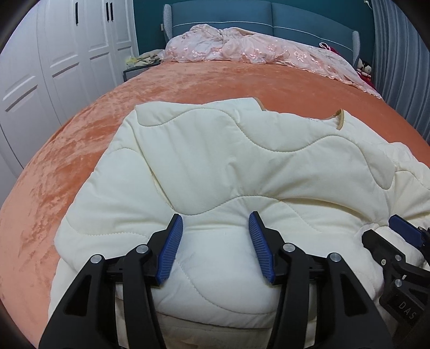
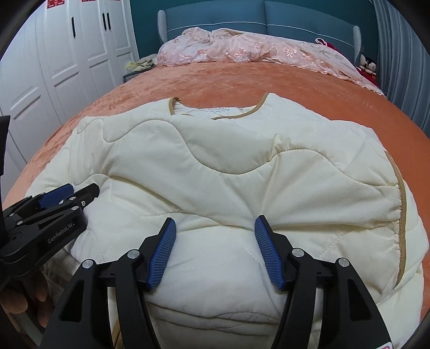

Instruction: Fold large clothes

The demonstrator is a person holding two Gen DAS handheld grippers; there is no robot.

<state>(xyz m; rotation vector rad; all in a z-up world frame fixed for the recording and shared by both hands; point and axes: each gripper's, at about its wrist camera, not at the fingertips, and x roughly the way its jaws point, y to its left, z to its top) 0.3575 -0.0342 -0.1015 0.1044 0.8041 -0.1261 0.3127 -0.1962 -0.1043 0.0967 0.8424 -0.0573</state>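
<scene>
A cream quilted jacket (image 1: 228, 166) with tan trim lies on the orange bed, its collar at the far end; it also shows in the right wrist view (image 2: 228, 171). My left gripper (image 1: 216, 222) is open, its blue pads resting on the near folded edge of the jacket, with a bulge of fabric between them. My right gripper (image 2: 215, 225) is open the same way on the near edge, further right. Each gripper shows in the other's view: the right one at the right edge (image 1: 397, 241), the left one at the left edge (image 2: 61, 198).
The orange bedspread (image 1: 80, 150) surrounds the jacket. A pink lace cover (image 1: 255, 51) is heaped before the blue headboard (image 1: 268, 16). White wardrobes (image 1: 53, 59) stand to the left, a grey curtain (image 1: 403, 53) to the right.
</scene>
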